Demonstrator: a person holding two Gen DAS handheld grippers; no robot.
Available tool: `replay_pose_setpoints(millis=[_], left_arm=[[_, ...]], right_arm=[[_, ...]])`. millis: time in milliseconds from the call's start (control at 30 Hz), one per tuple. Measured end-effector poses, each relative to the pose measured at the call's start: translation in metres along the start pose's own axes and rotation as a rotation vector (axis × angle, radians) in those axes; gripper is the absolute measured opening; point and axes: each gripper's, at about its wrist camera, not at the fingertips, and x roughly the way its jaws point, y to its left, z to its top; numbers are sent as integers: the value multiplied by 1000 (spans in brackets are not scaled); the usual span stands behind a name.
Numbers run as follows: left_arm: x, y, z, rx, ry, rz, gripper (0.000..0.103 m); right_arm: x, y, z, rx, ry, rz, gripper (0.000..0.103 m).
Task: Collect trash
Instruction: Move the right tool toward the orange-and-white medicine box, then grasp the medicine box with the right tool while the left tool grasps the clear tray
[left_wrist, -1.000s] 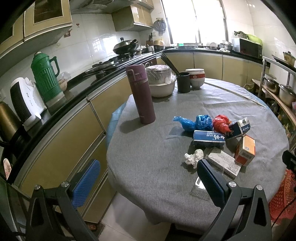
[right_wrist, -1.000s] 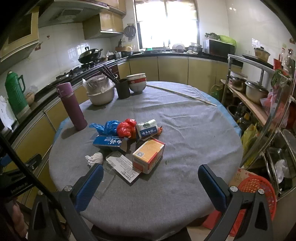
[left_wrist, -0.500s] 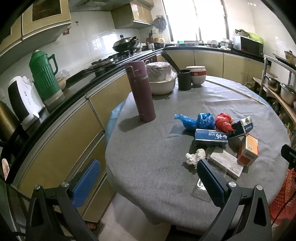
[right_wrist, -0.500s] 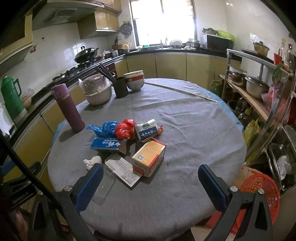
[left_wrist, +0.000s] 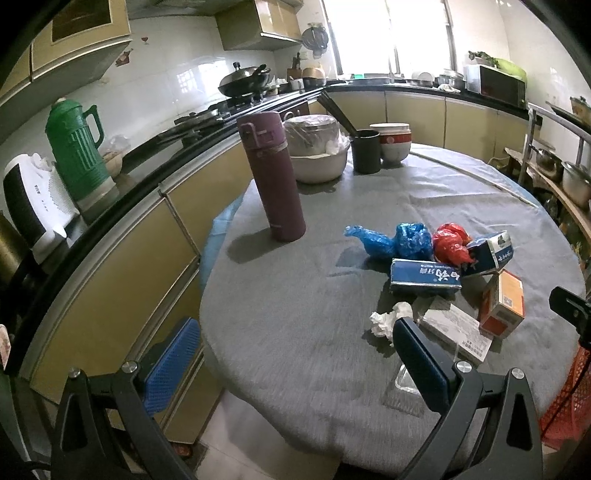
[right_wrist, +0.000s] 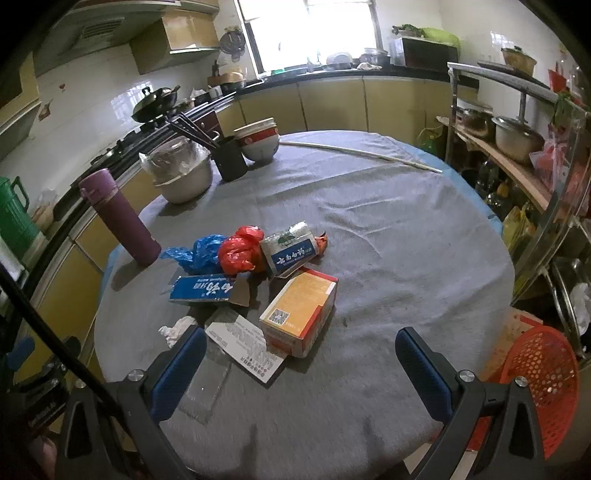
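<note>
Compared with 1 s ago, both cameras have come a little closer to the table (right_wrist: 406, 229) and the trash pile now sits larger and lower in each frame; nothing on the cloth has moved, only the view has changed. The left gripper (left_wrist: 295, 365) is wide open and holds nothing, its right finger at the lower right of the frame, just in front of the crumpled white tissue (left_wrist: 388, 319). The right gripper (right_wrist: 301, 373) is also wide open and empty (its two blue pads frame the near edge of the pile). The trash lies in the centre-left of the right view: orange box (right_wrist: 301, 308), white paper leaflet (right_wrist: 245, 341), flat blue box (right_wrist: 201, 290), blue-and-white carton (right_wrist: 291, 251), red plastic bag (right_wrist: 240, 253), blue plastic bag (right_wrist: 199, 253), and a clear plastic piece (right_wrist: 203, 387) near the table edge. The red basket (right_wrist: 539, 380) stands at the lower right of that frame, on the floor beside the table; probably it is the bin, but I cannot be sure. The purple flask (left_wrist: 273, 177), the bowls etc. in the upper part are not trash, I think. So the approach is in progress, no item is picked yet, and the orange box or the leaflet looks the nearest first target for the right side.
</note>
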Motion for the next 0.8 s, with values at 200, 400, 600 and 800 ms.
replay_pose_setpoints(millis=[200, 400, 600, 800], left_arm=[[21, -9, -4, 23, 66, -24, 103], [53, -27, -15, 14, 188, -193, 103], [69, -46, -25, 16, 284, -341, 103], [90, -61, -38, 45, 373, -392, 103]], right_arm=[[32, -7, 7, 80, 76, 45, 103], [81, -25, 13, 265, 186, 109, 101], [130, -19, 17, 271, 304, 73, 70], [139, -31, 7, 265, 323, 77, 51]])
